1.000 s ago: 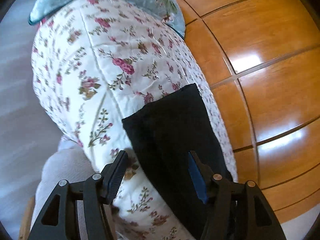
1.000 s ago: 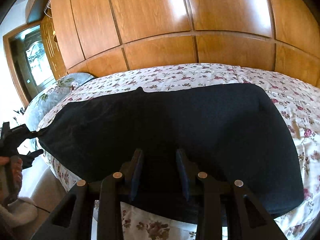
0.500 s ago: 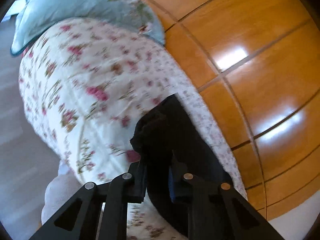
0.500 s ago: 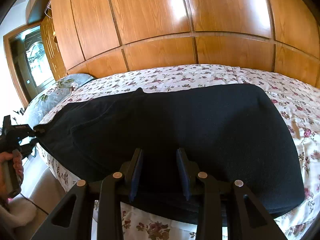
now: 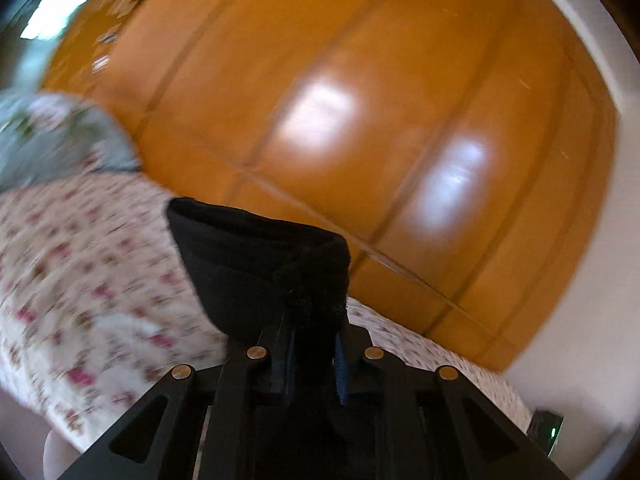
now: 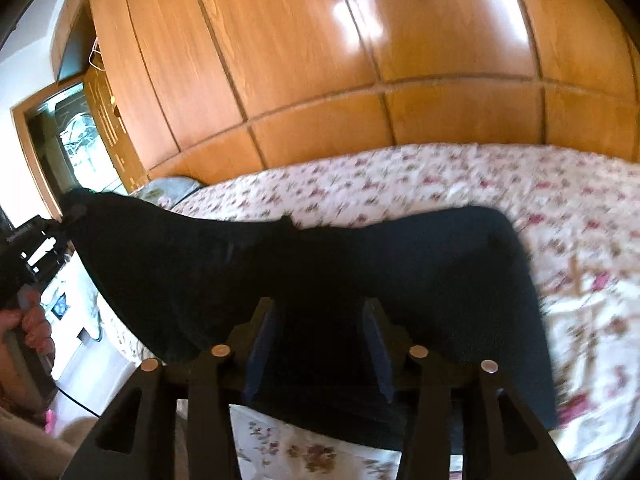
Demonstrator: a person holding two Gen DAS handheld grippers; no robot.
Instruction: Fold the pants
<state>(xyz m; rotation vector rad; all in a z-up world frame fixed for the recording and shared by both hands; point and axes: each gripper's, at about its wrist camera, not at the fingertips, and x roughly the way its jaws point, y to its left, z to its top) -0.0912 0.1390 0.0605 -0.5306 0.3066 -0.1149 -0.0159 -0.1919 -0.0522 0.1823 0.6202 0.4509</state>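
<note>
Black pants lie across a floral bedspread. My left gripper is shut on one end of the pants and holds it lifted off the bed; it shows at the left of the right wrist view, where that end is raised. My right gripper holds the near edge of the pants between its fingers, which stand a hand's width apart with cloth bunched between them.
Glossy wooden wardrobe panels stand behind the bed. A pale blue pillow lies at the bed's left end. A doorway with a window is at the far left. The floor lies below the bed's left edge.
My left gripper closed on the pants end and lifted it, tilting up toward the wardrobe. The left part of the pants rose off the bed. My right gripper lifted slightly with its edge.
</note>
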